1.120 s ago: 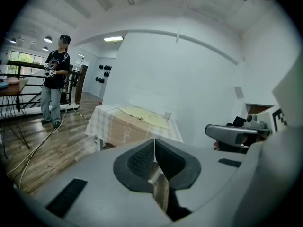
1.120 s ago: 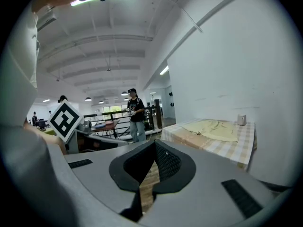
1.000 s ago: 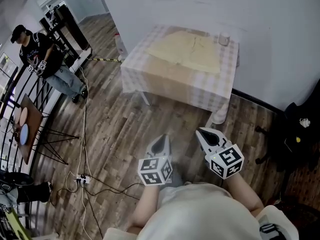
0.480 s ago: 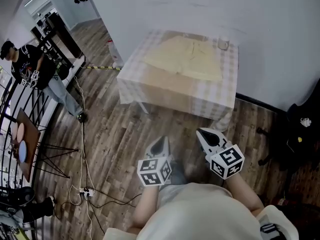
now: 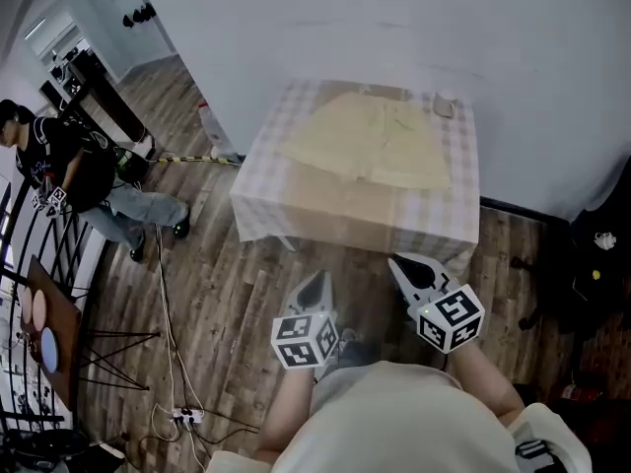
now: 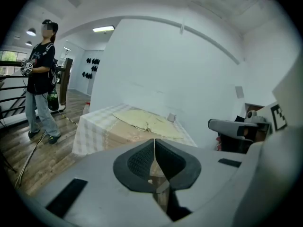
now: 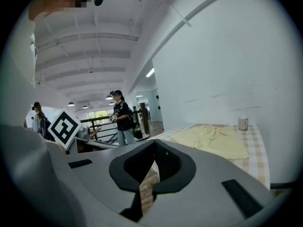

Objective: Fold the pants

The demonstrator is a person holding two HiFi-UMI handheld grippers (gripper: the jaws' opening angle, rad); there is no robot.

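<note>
The pants [image 5: 370, 146] are spread flat on the checked worktop [image 5: 296, 210], at 12 o'clock from both claws and well apart from them. The left claw [image 5: 314, 289] and the right claw [image 5: 404, 266] are fully closed, with nothing held (no cloth is between the jaws). A cup [image 5: 444, 104] stands at 2 o'clock of the pants. It could be knocked over if fabric is swept there.

The left gripper [image 6: 155, 141], fingers [image 6: 140, 162] together and empty, faces yellow pants [image 6: 144, 120] on a checked table [image 6: 94, 136].
</note>
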